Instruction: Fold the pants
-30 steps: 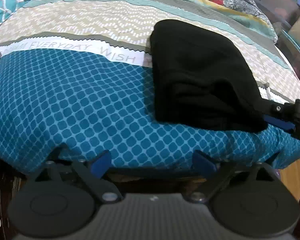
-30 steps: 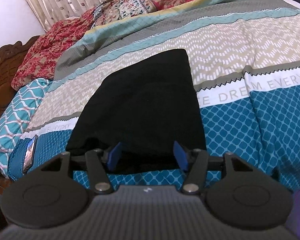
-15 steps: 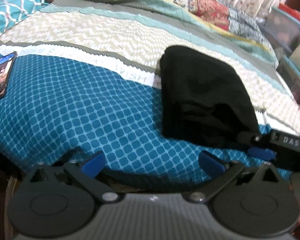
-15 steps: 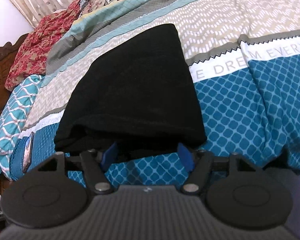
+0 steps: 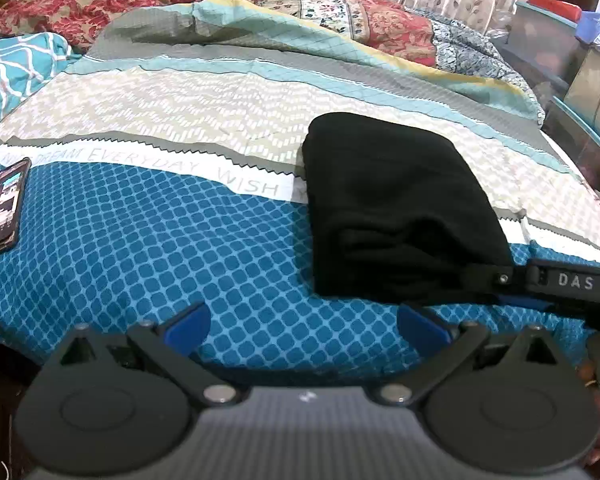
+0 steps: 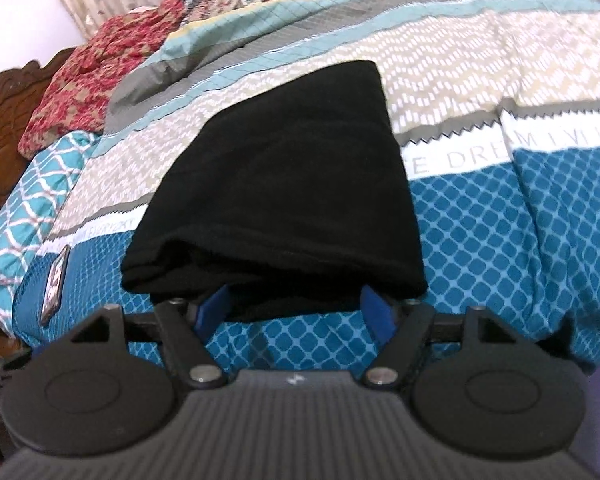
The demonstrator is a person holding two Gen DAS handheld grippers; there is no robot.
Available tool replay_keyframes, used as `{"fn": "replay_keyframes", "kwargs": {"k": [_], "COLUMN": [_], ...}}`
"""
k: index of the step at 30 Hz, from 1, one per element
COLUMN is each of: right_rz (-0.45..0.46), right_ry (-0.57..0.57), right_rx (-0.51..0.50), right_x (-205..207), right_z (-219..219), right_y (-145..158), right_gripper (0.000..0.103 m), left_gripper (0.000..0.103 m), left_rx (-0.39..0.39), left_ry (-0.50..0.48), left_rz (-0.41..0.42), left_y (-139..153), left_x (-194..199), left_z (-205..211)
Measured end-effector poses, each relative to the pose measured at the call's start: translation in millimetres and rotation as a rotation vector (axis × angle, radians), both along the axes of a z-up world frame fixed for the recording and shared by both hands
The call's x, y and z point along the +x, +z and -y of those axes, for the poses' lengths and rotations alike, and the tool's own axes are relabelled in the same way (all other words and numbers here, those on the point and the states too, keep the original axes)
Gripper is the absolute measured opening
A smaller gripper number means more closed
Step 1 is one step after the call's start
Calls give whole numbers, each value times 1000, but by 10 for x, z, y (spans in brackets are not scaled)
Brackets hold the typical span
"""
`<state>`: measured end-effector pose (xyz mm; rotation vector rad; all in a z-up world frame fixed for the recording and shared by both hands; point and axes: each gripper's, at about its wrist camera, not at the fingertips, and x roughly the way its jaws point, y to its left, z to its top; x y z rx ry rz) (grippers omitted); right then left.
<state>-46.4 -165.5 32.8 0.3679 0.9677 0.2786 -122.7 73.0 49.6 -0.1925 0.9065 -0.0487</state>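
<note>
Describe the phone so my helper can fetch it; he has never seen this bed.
Start at the patterned bedspread. On its blue diamond-print band, left of the folded black pants, lies a dark rectangular smartphone. It is the only hard, glossy thing there, its screen lit.

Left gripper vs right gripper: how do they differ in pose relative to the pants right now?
The left gripper sits over bare blue bedspread, beside the folded black pants and clear of them; the right gripper is at the pants' near edge, its blue fingers on either side of the lower layers. Left jaws spread wider than right. Both are open, holding nothing.
</note>
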Motion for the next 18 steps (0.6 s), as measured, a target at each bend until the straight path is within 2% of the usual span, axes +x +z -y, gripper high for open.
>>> {"fn": "replay_keyframes", "kwargs": {"k": [7, 18], "right_rz": [-5, -21], "right_ry": [33, 27], "right_rx": [-10, -1], "right_x": [42, 27], "right_z": [-72, -92], "right_y": [-32, -51], "right_gripper": [75, 75], "left_gripper": [103, 103], "left_rx": [45, 55], "left_ry": [12, 12], "left_rz": [-47, -72], "left_y": [-64, -121], "left_x": [47, 84], "left_z": [-21, -68]}}
